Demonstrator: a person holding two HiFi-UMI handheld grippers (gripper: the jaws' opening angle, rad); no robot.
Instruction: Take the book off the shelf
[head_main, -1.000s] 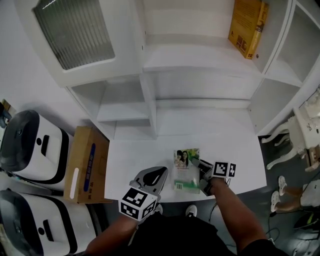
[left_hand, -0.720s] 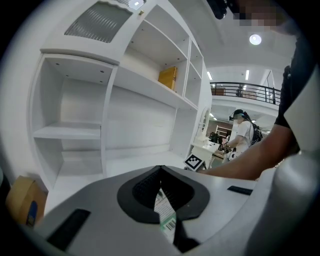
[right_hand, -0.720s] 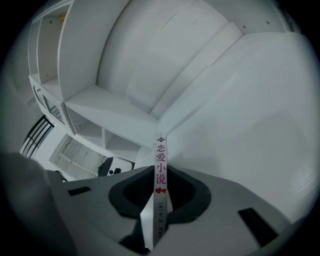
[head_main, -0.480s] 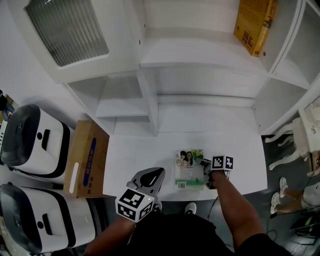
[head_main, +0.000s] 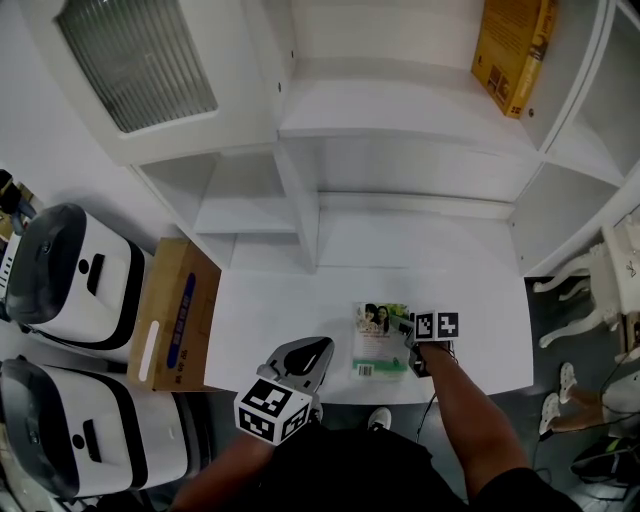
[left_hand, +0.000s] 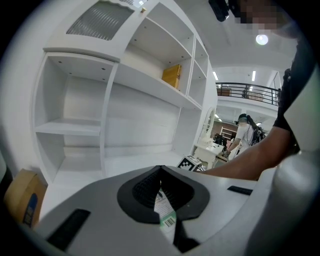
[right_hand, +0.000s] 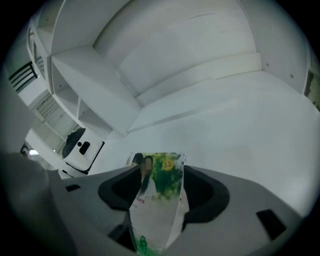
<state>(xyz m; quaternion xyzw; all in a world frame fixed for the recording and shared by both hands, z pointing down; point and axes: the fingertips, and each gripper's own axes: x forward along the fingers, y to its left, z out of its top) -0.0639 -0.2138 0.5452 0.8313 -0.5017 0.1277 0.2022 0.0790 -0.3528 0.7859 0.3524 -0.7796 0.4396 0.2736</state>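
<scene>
Currently the book (head_main: 378, 335), a thin glossy softcover with a green photo cover and a white barcoded lower part, is seen lying flat on the smooth white bench (head_main: 270, 305) near its front edge, off the shelf unit (head_main: 400, 115). The right claw (head_main: 412, 348) is placed at the book's right edge. Its jaws have just been opening and are spread wide, so the book is released though its edge still sits between them. In the right gripper view the cover (right_hand: 157, 200) is seen running up the middle of the grey moulded right claw (right_hand: 157, 170), clear of the dark recesses on both sides. The left claw (head_main: 322, 345) is held over the bench's front edge, left of the book and apart from it. Its jaws are clenched to a point on nothing, and dark ribbed inner pads (left_hand: 145, 187) are shown in the left gripper view, with a sliver of the barcode visible through the slit below the tips. A black-and-white marker cube (head_main: 272, 410) is carried on it. The shelf unit is made of plain white boxy compartments, and a thick yellow book (head_main: 512, 50) is leaned tilted in an upper right one. A brown cardboard box (head_main: 175, 320) is set beside the bench's left end, next to two rounded white machines (head_main: 65, 280) with dark glossy tops.
</scene>
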